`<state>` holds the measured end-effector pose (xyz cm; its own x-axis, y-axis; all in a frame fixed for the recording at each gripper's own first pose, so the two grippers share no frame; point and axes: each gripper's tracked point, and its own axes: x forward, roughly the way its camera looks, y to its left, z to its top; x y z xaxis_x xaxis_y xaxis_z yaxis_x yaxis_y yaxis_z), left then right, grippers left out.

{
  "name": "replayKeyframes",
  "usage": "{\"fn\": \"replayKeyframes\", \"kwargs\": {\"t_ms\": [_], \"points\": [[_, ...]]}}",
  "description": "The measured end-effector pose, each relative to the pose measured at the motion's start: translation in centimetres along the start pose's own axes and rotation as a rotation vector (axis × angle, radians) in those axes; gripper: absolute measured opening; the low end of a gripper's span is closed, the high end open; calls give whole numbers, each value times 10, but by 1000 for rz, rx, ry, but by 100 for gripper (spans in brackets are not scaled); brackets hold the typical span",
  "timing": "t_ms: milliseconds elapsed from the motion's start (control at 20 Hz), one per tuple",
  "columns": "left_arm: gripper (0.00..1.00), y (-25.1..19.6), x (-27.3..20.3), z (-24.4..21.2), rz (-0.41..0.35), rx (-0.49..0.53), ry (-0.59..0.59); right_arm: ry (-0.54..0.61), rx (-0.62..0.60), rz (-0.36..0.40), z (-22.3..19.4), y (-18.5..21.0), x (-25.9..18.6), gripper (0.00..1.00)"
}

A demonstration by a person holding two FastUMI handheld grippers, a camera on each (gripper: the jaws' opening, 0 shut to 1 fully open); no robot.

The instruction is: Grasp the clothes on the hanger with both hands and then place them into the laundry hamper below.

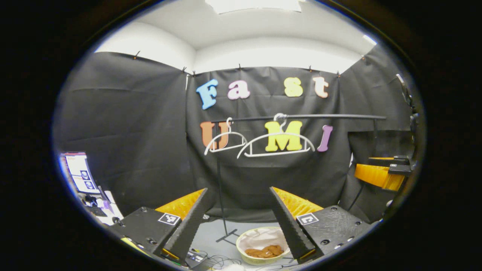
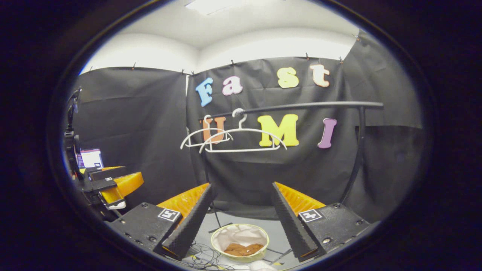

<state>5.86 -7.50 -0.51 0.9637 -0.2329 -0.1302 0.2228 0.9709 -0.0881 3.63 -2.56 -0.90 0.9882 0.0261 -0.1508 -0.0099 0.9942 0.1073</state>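
I see both my left hand-held gripper (image 1: 241, 222) and right hand-held gripper (image 2: 241, 220) spread, holding nothing; brown clothes (image 2: 241, 248) lie in the hamper (image 2: 240, 228) on the floor.

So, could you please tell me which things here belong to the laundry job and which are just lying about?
Job:
- brown clothes in the laundry hamper
- two bare white hangers on the rail
- left gripper, right gripper, both open

Lying about:
- monitor
- floor cables

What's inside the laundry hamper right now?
A crumpled brown garment lies on the white lining of the laundry hamper. Anything beneath the garment is covered.
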Motion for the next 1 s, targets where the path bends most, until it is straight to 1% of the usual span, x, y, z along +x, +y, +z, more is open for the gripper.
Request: {"fn": "replayKeyframes", "kwargs": {"t_ms": [100,200,300,400,450,600,800,1000], "points": [[100,-3,-19,24,14,5,-49,-36,46,-34,16,-13,-20,100],[100,-3,-38,48,47,32,-106,-84,87,-37,33,-20,-38,100],[100,-9,-52,54,52,21,-117,-102,68,-45,42,-30,-50,100],[100,-19,-60,61,39,1,-121,-136,28,-69,50,-41,-67,97],[100,-19,-64,62,53,1,-122,-149,17,-83,53,-46,-73,97],[100,-6,-72,58,125,21,-112,-152,-4,-66,49,-39,-84,98],[100,-8,-76,55,118,5,-104,-164,1,-53,49,-31,-87,98],[100,-2,-78,60,102,13,-128,-150,-16,-99,43,-27,-83,98]]}}
